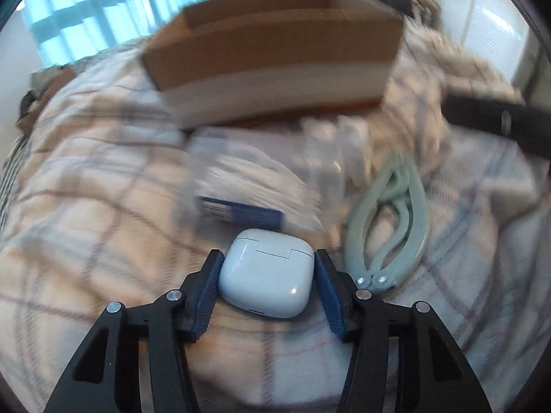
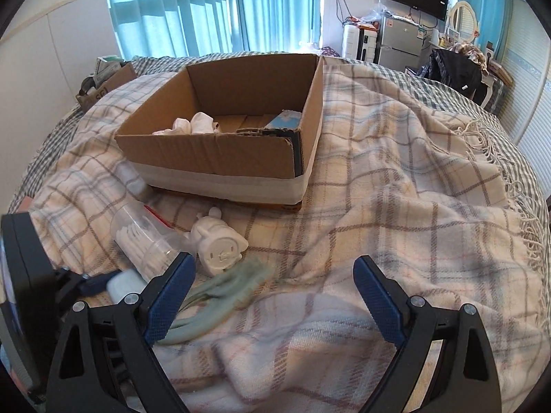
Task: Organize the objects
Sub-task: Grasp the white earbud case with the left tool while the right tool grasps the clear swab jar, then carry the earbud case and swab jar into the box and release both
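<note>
I see a big checked blanket [image 2: 396, 186] over the bed. A brown box [image 2: 220, 127] sits on it, open at the top. Its near wall hides most of what is inside; I can only make out something white [image 2: 193, 125] and a blue corner [image 2: 284, 120].

In the left view the box [image 1: 275, 55] and the pack [image 1: 241, 189] in front of it are blurry, so I cannot read the pack. A green hanger [image 1: 389, 227] lies folded, its long side running away from me.

In the right view a white toy [image 2: 218, 246] lies on its side, base toward me, beside a tub of swabs [image 2: 144, 241]. The hanger [image 2: 220, 296] is smeared there.

My left gripper [image 1: 267, 263] is clamped on the white case [image 1: 267, 272], low over the blanket. Its hinge side faces up and away.

My right gripper [image 2: 273, 273] is spread wide with nothing in it.
</note>
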Tool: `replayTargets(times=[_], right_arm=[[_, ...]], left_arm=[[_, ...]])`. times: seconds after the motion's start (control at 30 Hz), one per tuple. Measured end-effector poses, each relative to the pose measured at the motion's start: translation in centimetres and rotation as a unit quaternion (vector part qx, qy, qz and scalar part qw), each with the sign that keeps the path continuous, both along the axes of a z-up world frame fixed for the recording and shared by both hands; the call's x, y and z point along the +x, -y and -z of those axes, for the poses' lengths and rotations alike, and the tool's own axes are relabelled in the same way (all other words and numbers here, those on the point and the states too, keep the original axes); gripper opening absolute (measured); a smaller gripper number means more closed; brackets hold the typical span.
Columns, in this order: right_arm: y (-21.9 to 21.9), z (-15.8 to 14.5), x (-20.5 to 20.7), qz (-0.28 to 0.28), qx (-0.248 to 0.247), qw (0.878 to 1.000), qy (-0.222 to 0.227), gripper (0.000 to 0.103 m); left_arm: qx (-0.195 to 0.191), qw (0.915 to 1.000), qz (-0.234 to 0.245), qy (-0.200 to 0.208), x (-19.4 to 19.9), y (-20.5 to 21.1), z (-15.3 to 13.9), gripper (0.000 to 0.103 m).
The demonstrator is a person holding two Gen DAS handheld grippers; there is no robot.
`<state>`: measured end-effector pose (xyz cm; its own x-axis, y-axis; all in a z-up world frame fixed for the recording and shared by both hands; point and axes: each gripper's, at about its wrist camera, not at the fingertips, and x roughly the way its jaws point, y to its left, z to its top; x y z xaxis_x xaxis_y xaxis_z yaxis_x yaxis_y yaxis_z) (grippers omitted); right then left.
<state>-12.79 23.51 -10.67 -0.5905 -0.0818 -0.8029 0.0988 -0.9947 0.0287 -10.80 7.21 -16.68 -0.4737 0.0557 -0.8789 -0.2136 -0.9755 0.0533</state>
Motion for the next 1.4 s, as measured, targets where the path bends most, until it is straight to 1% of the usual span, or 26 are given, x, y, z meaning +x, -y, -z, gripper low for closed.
replayTargets(times=[0.07, 0.13, 0.17, 0.23, 0.3, 0.37, 0.4, 0.5, 0.6, 0.77, 0.87, 1.0, 1.1, 1.13, 1.2, 1.33, 1.4], right_arm=[[0.0, -0.4, 0.4, -0.002, -0.003, 1.000, -0.005, 0.093], [0.2, -0.6, 0.6, -0.004, -0.003, 1.000, -0.007, 0.093], [0.5, -0.7, 0.6, -0.008, 0.000, 1.000, -0.006, 0.093], [1.1, -0.8, 0.5, -0.020, 0.006, 1.000, -0.007, 0.093], [2.3, -1.1, 0.3, -0.042, 0.007, 0.999, -0.010, 0.093], [4.1, -1.1, -0.2, -0.074, 0.011, 0.997, -0.006, 0.093], [5.3, -0.8, -0.6, -0.093, 0.022, 0.995, 0.002, 0.093], [8.0, 0.1, -1.8, -0.123, 0.055, 0.991, 0.015, 0.093], [10.5, 1.8, -3.0, -0.160, 0.055, 0.985, 0.043, 0.093], [12.9, 4.3, -4.2, -0.191, 0.064, 0.976, 0.079, 0.093], [13.3, 5.4, -4.9, -0.193, 0.060, 0.975, 0.096, 0.093], [13.7, 6.4, -5.6, -0.191, 0.071, 0.973, 0.112, 0.093], [13.9, 7.1, -5.7, -0.192, 0.088, 0.971, 0.115, 0.092], [14.0, 7.1, -5.6, -0.191, 0.095, 0.970, 0.114, 0.086], [13.9, 6.9, -5.2, -0.189, 0.099, 0.971, 0.112, 0.083], [12.8, 6.0, -4.1, -0.178, 0.073, 0.975, 0.109, 0.075], [12.1, 4.8, -3.3, -0.171, 0.058, 0.979, 0.093, 0.072]], left_arm=[[0.035, 0.9990, -0.024, -0.016, 0.2, 1.6, -2.1, 0.054], [0.052, 0.9973, -0.041, -0.030, 0.0, 3.0, -3.6, 0.054], [0.053, 0.9967, -0.048, -0.038, -0.1, 3.8, -4.5, 0.054], [0.051, 0.9946, -0.067, -0.060, -0.9, 5.5, -6.1, 0.054], [0.033, 0.9927, -0.084, -0.080, -2.2, 6.8, -7.1, 0.054], [0.006, 0.9901, -0.101, -0.097, -3.4, 8.0, -7.6, 0.054], [0.004, 0.9892, -0.108, -0.098, -3.8, 8.6, -7.7, 0.054], [0.012, 0.9894, -0.119, -0.082, -5.2, 10.1, -6.8, 0.054], [0.016, 0.9894, -0.122, -0.077, -5.4, 10.6, -5.9, 0.054], [0.026, 0.9910, -0.114, -0.066, -4.9, 11.2, -4.8, 0.054], [0.037, 0.9905, -0.115, -0.066, -5.0, 11.6, -4.8, 0.054], [0.053, 0.9897, -0.120, -0.057, -5.4, 12.1, -4.5, 0.054], [0.054, 0.9896, -0.120, -0.057, -5.3, 12.0, -4.6, 0.054], [0.054, 0.9897, -0.119, -0.058, -5.3, 12.0, -4.7, 0.054], [0.050, 0.9900, -0.116, -0.062, -5.0, 11.8, -4.9, 0.054], [0.053, 0.9893, -0.113, -0.075, -4.0, 11.3, -6.0, 0.054], [0.060, 0.9886, -0.116, -0.075, -3.5, 11.2, -6.6, 0.054]])
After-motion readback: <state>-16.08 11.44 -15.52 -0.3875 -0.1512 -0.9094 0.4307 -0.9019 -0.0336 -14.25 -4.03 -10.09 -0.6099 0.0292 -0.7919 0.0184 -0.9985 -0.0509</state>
